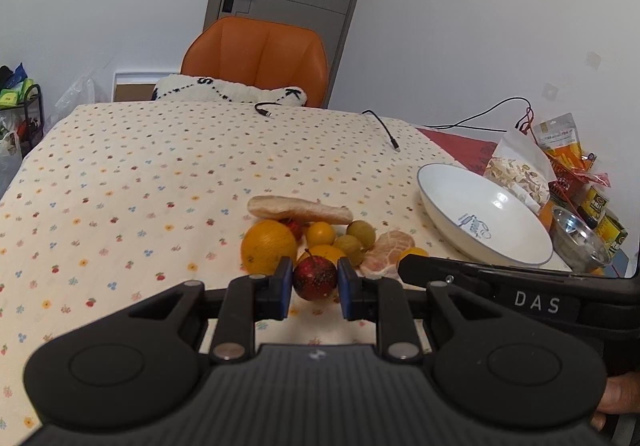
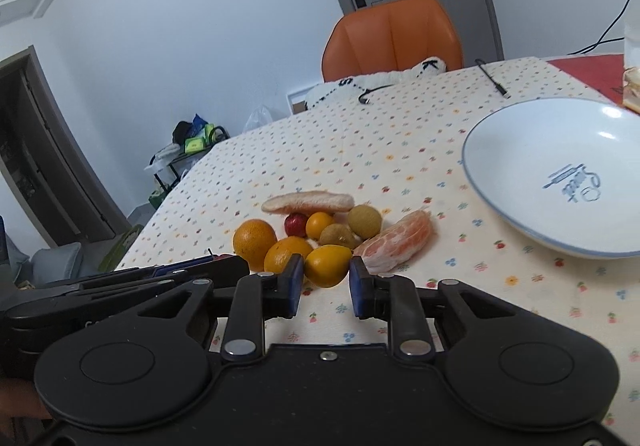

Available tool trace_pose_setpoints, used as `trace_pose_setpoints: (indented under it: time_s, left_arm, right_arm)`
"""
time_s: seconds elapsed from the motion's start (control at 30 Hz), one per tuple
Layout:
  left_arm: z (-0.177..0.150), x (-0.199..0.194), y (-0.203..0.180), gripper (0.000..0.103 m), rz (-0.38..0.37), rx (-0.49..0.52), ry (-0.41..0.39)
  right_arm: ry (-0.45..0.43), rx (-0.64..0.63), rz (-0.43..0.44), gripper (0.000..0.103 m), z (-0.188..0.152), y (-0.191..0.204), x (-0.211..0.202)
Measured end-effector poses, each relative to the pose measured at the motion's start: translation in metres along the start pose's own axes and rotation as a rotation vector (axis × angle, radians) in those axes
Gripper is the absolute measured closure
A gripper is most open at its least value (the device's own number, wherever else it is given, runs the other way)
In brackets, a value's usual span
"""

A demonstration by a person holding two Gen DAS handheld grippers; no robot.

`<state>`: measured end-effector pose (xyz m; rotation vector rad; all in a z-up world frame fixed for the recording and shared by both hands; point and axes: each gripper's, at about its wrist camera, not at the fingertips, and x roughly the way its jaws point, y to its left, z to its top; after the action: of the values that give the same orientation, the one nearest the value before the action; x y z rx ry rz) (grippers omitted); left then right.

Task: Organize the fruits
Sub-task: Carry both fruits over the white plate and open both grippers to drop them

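Observation:
A pile of fruit lies on the flowered tablecloth [image 1: 140, 174]: a big orange [image 1: 268, 246], small yellow citrus [image 1: 321, 233], brownish-green longans [image 1: 361, 232], a peeled citrus half [image 1: 386, 246] and a small red fruit [image 2: 295, 224]. A piece of bread [image 1: 300, 209] lies behind them. My left gripper [image 1: 315, 284] is shut on a speckled red fruit [image 1: 315, 276] at the pile's near edge. My right gripper [image 2: 326, 280] is shut on a yellow citrus fruit [image 2: 328, 265] beside the peeled half [image 2: 396, 242]. The two grippers are side by side.
A white bowl with a blue rim [image 1: 480, 218] stands to the right of the pile and has nothing in it. Snack bags [image 1: 520, 170], cans and a steel bowl [image 1: 580, 242] crowd the right edge. Cables [image 1: 384, 128] lie at the back, before an orange chair [image 1: 260, 58].

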<state>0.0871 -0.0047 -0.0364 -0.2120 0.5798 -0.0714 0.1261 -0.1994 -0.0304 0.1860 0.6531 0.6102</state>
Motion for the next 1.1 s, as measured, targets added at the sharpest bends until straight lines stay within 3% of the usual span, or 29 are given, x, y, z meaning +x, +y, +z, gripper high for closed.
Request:
trace_pose_setpoints:
  time_s: [0.57,1.1]
  left_arm:
    - [0.020,0.011,-0.047,0.081,-0.095,0.041,-0.045]
    - [0.029,0.033,-0.083,0.081,-0.166,0.072,-0.048]
  right_arm:
    - [-0.110,-0.007,-0.042,0.080,0.012,-0.019,-0.040]
    - [-0.164,0.049,-0.165,0.080,0.012,-0.062,-0.066]
